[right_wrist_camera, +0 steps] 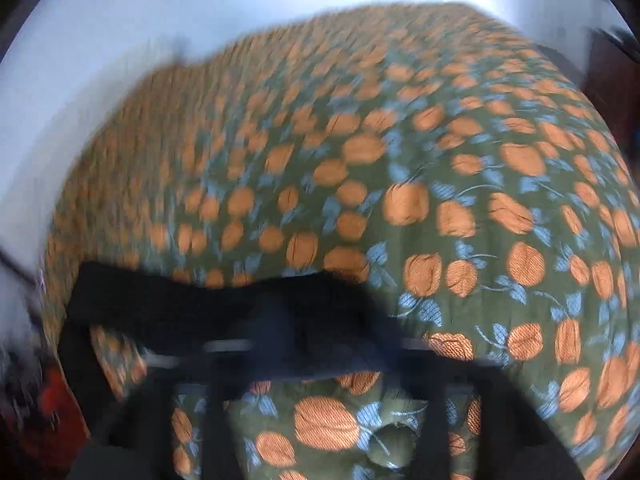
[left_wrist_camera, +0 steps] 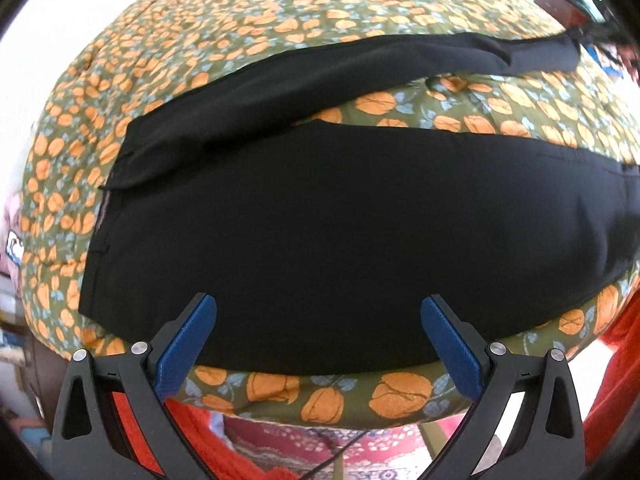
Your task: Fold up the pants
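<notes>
Left wrist view: black pants [left_wrist_camera: 320, 232] are lying across the middle on the floral bed [left_wrist_camera: 400, 396], legs not yet stacked. Left gripper [left_wrist_camera: 319, 320] is hanging released, and right gripper [right_wrist_camera: 292, 332] is too blurred to tell. Folding is barely starting, I'd say.

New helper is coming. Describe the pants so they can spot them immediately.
Look at the bed cover, green with orange flowers. Lying flat across it, just beyond the open left hand-held gripper, are the pants. They are the only plain black thing on that busy print, with two legs spread apart.
</notes>
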